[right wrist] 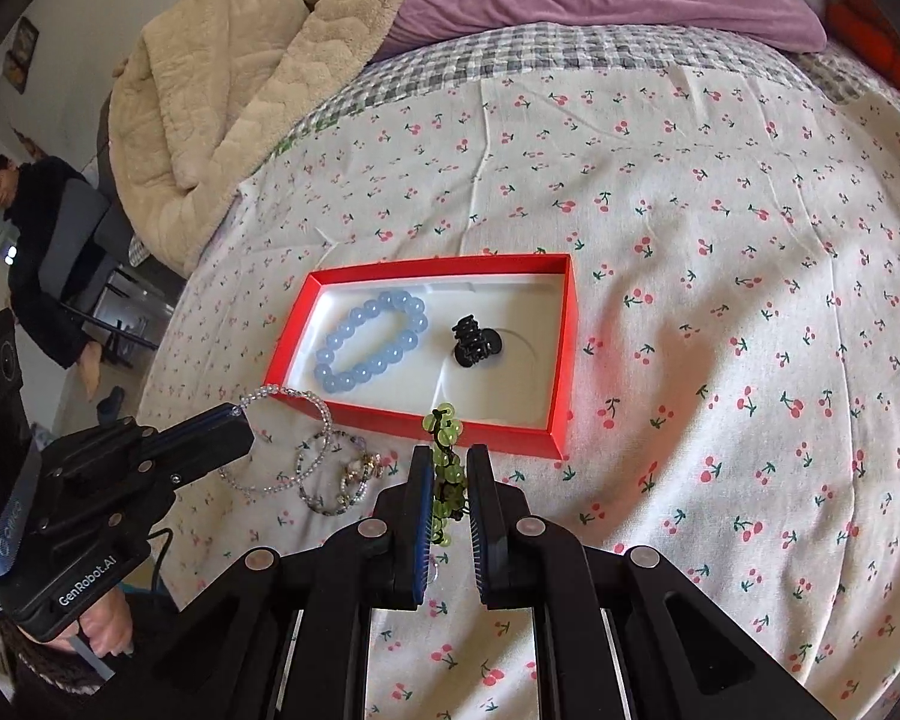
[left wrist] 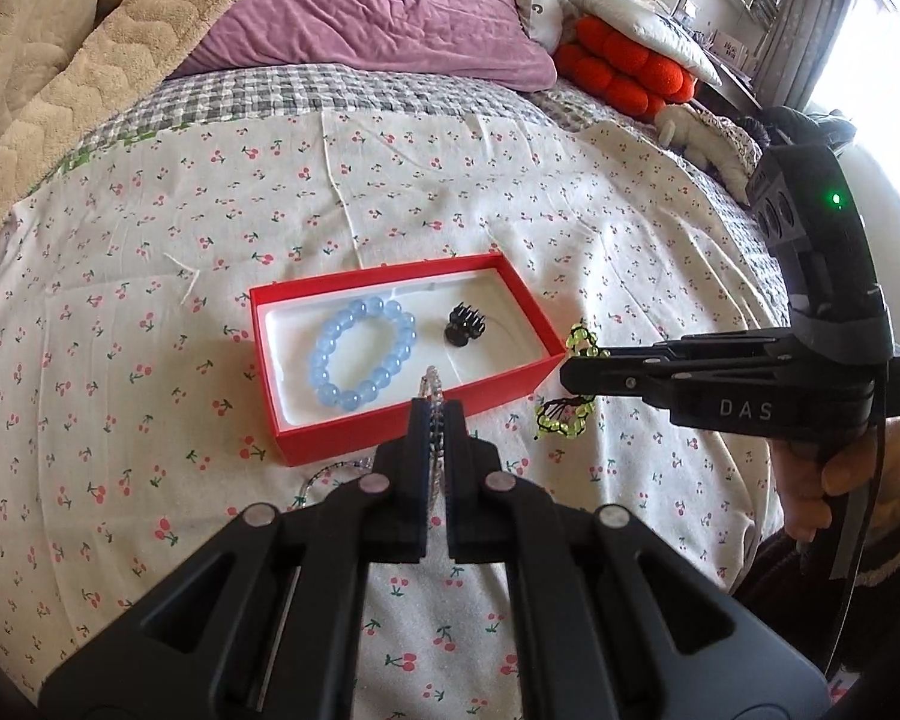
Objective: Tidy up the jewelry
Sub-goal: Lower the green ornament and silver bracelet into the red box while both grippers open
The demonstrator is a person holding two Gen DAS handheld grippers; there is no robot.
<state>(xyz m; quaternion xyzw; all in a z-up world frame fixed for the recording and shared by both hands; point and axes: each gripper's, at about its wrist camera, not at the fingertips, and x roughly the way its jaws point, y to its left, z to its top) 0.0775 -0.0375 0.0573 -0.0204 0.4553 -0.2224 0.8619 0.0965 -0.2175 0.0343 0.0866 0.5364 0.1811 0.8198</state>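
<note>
- The left gripper [left wrist: 437, 414] is pinched tight on a thin clear bead bracelet [right wrist: 282, 399], just in front of the red box [left wrist: 390, 420].
- The right gripper [right wrist: 449, 468] is clamped on a green bead bracelet [right wrist: 447, 468], by the box's near edge.
- Both bracelets look light, floppy and slippery. Hold them by the beads.
- The tools say "DAS" and "GenRobot.AI".

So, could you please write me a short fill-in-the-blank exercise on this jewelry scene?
1. The blue bead bracelet lies inside the ___ box.
2. The right gripper is shut on the ___ bead bracelet.
3. Beside the blue bracelet lies a ___ hair clip.

Missing: red; green; black
</note>
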